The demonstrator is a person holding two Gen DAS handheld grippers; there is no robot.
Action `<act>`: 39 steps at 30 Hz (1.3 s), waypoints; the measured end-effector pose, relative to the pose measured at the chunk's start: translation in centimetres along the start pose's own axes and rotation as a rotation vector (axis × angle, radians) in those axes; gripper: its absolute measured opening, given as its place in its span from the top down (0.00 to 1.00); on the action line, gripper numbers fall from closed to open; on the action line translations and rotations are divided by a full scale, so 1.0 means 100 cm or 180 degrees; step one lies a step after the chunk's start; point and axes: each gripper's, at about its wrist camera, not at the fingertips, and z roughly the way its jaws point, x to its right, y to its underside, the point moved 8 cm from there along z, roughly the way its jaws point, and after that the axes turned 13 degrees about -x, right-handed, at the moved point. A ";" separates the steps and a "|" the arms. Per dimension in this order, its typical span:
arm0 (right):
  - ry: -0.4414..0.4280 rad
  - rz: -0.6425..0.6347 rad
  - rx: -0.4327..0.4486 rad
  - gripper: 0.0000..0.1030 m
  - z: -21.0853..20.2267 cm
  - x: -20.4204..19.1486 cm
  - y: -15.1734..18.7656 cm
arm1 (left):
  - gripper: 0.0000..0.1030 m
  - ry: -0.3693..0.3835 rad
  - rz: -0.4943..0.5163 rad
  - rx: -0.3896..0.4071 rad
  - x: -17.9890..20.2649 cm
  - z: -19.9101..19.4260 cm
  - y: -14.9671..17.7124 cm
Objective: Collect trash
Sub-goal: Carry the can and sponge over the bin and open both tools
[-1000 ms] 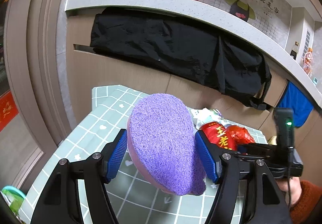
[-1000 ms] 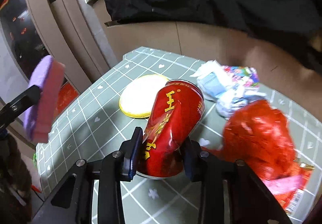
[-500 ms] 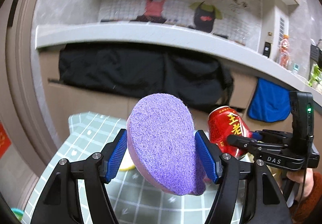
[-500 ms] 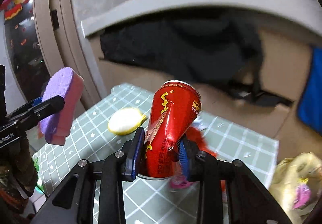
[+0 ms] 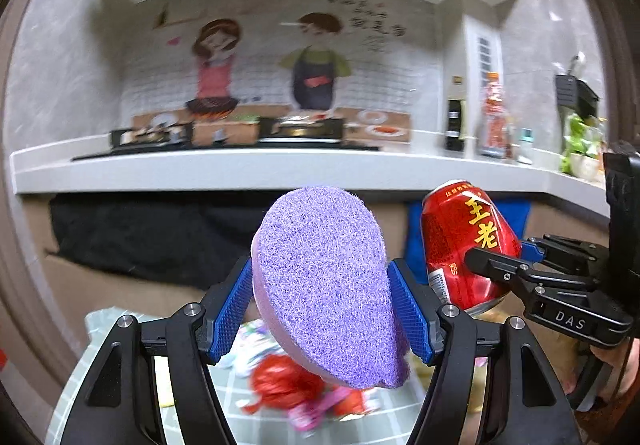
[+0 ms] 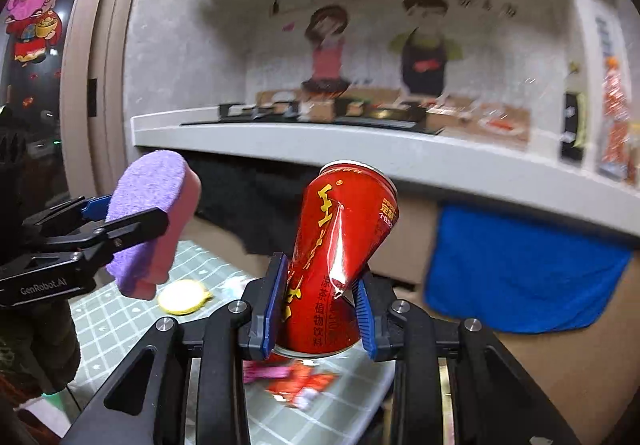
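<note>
Presently: left gripper (image 5: 320, 313) pinching an oval purple scrub sponge (image 5: 326, 285) — coarse-faced; right gripper (image 6: 318, 309) clamping a creased red can (image 6: 340, 245).

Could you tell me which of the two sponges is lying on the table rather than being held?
The round yellow sponge lies on the checked table; the purple sponge is clamped upright in the left gripper.

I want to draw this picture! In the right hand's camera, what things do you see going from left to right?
Purple sponge → yellow round pad on the table → dented red can → blue cloth hanging under the counter.
</note>
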 end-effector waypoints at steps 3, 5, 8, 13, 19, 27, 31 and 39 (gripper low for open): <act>0.0115 0.0068 0.0055 0.73 -0.018 0.024 0.004 | 0.34 0.0096 0.0056 0.0005 0.031 0.009 -0.006; 0.0186 0.0128 0.0075 0.76 -0.027 0.043 0.010 | 0.34 0.0152 0.0089 -0.0009 0.051 0.016 -0.006; 0.0282 0.0208 0.0092 0.77 -0.037 0.067 0.021 | 0.34 0.0231 0.0123 -0.0044 0.078 0.028 -0.007; 0.0351 0.0376 0.0044 0.83 -0.029 0.102 0.038 | 0.34 0.0332 0.0136 -0.0176 0.111 0.062 -0.001; 0.0293 0.0698 -0.0257 0.85 0.009 0.142 0.078 | 0.34 0.0421 0.0055 -0.0601 0.105 0.103 0.027; 0.0254 0.0949 -0.0428 0.82 0.020 0.156 0.116 | 0.34 0.0497 -0.0151 -0.0784 0.084 0.115 0.051; 0.0441 0.0893 -0.0351 0.71 0.010 0.160 0.115 | 0.34 0.0646 -0.0096 -0.0880 0.101 0.129 0.056; 0.0918 0.1230 -0.0050 0.56 -0.040 0.218 0.119 | 0.27 0.1752 -0.0046 -0.1223 0.201 0.190 0.054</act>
